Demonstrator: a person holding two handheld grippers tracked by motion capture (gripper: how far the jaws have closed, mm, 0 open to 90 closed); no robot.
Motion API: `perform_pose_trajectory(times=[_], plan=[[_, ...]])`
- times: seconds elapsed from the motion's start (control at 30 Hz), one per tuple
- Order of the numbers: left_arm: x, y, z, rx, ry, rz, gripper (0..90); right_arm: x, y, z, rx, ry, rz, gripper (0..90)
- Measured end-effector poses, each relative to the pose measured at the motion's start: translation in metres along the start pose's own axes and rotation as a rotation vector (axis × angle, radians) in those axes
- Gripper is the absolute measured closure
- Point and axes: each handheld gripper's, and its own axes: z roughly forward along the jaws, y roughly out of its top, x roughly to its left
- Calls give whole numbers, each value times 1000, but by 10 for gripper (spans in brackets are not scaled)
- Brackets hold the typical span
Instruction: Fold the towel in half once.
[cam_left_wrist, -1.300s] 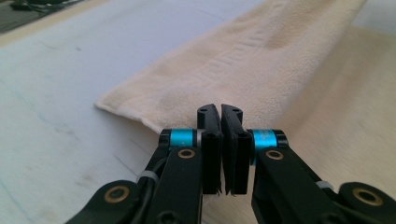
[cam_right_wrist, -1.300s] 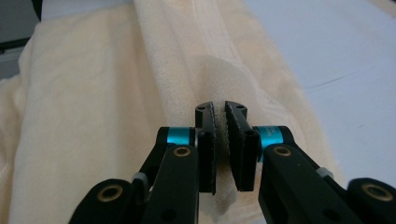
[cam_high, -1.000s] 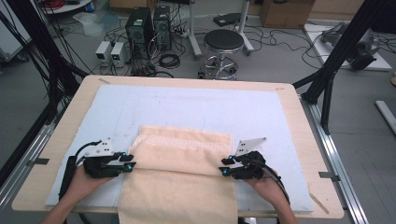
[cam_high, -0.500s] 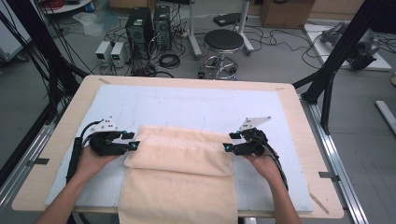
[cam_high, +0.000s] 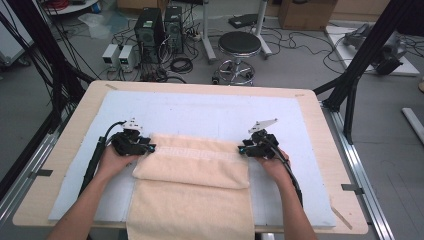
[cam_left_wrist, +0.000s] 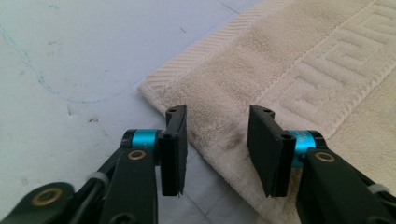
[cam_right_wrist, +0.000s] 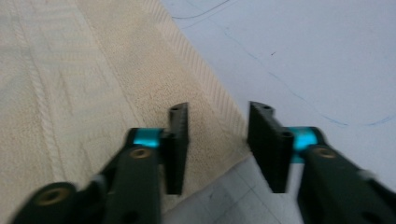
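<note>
We are mid-fold: the cream towel (cam_high: 192, 172) lies doubled on the surface's near half, both claws, left (cam_high: 150, 148) and right (cam_high: 243, 149), gaping empty, just closing. Next, regrip its corners.

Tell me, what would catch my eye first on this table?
A cream towel lies in the middle of the pale blue mat, folded over on itself, its near end hanging off the table edge. A person's hands hold a black left gripper and right gripper at the fold's two ends, jaws apart.
</note>
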Motion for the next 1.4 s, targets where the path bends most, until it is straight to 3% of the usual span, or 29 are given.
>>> perform_pose_trajectory(times=[0.07,0.17,0.3,0.4,0.53,0.67,0.73,0.87,1.03,1.2,1.3,1.4], plan=[[0,0,0,-5,-26,10,708,2,1,1,6,-4,-13,759],[-4,2,-1,-3,-14,49,814,1,2,1,13,32,-19,827],[-3,2,-9,-34,-25,43,837,1,5,-6,-3,52,-20,857],[-2,4,-21,-88,-40,22,840,2,5,-14,-32,76,-17,861],[-7,3,-42,-138,-55,31,841,12,8,-31,-66,92,-47,862],[-17,-2,-61,-165,-70,51,836,27,11,-55,-131,115,-77,861],[-25,-5,-71,-159,-78,88,835,37,11,-64,-136,126,-103,861],[-43,-20,-86,-179,-96,122,832,65,9,-81,-148,139,-175,860],[-65,-48,-105,-228,-137,127,828,97,-7,-100,-178,166,-222,860],[-88,-68,-118,-219,-198,186,822,122,-28,-109,-158,211,-245,851],[-99,-75,-128,-224,-233,224,781,133,-37,-111,-158,248,-258,745],[-96,-76,-134,-215,-238,221,663,132,-38,-112,-166,260,-237,668]])
